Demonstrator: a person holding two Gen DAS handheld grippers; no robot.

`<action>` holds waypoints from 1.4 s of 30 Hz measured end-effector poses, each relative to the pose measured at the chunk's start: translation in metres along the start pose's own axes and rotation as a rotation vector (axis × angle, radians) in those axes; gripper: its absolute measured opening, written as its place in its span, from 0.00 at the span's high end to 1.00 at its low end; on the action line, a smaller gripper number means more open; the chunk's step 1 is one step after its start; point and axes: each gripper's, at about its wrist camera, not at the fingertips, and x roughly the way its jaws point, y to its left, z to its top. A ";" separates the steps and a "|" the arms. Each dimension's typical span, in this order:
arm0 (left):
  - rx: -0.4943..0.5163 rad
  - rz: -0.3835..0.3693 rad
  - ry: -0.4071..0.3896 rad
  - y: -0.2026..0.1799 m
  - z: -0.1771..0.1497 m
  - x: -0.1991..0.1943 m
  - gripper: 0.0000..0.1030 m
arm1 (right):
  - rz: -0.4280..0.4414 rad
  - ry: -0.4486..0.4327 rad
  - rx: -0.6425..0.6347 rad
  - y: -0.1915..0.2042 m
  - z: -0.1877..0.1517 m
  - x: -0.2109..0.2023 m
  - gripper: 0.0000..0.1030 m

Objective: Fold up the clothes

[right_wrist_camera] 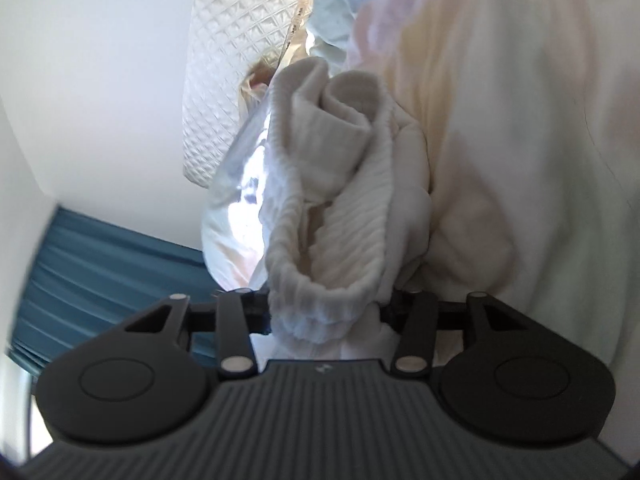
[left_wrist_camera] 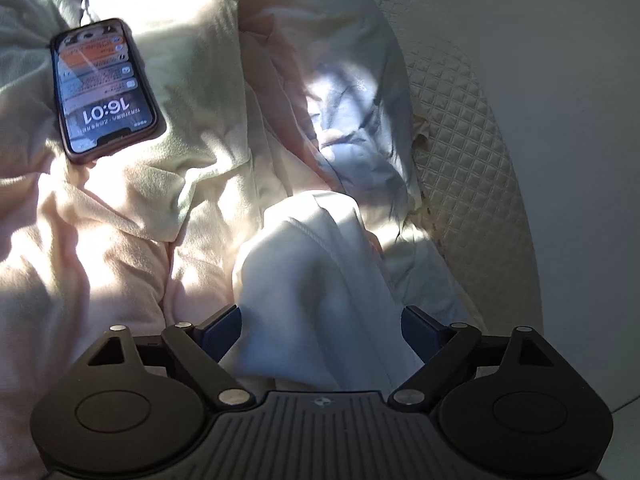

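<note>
Nothing looks folded: the right gripper (right_wrist_camera: 324,312) is clamped on a bunched white ribbed garment (right_wrist_camera: 340,200), the left gripper (left_wrist_camera: 322,332) spread around white cloth (left_wrist_camera: 312,280) near the rumpled blanket (left_wrist_camera: 120,220).
</note>
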 end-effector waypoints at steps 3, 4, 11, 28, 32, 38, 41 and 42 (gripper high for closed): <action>0.072 0.007 -0.004 -0.017 -0.002 -0.024 0.01 | -0.058 -0.021 -0.055 0.018 -0.004 -0.011 0.22; 0.102 0.015 -0.011 -0.022 -0.002 -0.031 0.01 | -0.082 -0.034 -0.072 0.023 -0.005 -0.016 0.22; 0.321 0.060 -0.032 -0.068 -0.016 -0.098 0.00 | -0.187 -0.094 -0.223 0.056 -0.009 -0.051 0.22; 0.849 0.283 -0.169 -0.182 -0.103 -0.246 0.00 | -0.256 -0.167 -0.779 0.216 -0.098 -0.137 0.22; 0.890 0.332 -0.175 -0.179 -0.124 -0.275 0.00 | -0.296 -0.167 -0.845 0.236 -0.128 -0.158 0.22; 0.931 0.372 -0.184 -0.159 -0.149 -0.310 0.01 | -0.355 -0.158 -0.923 0.245 -0.175 -0.177 0.22; 0.915 0.368 -0.187 -0.142 -0.156 -0.323 0.01 | -0.370 -0.150 -0.957 0.246 -0.197 -0.185 0.23; 0.905 0.366 -0.187 -0.136 -0.157 -0.325 0.01 | -0.376 -0.152 -0.968 0.246 -0.204 -0.186 0.23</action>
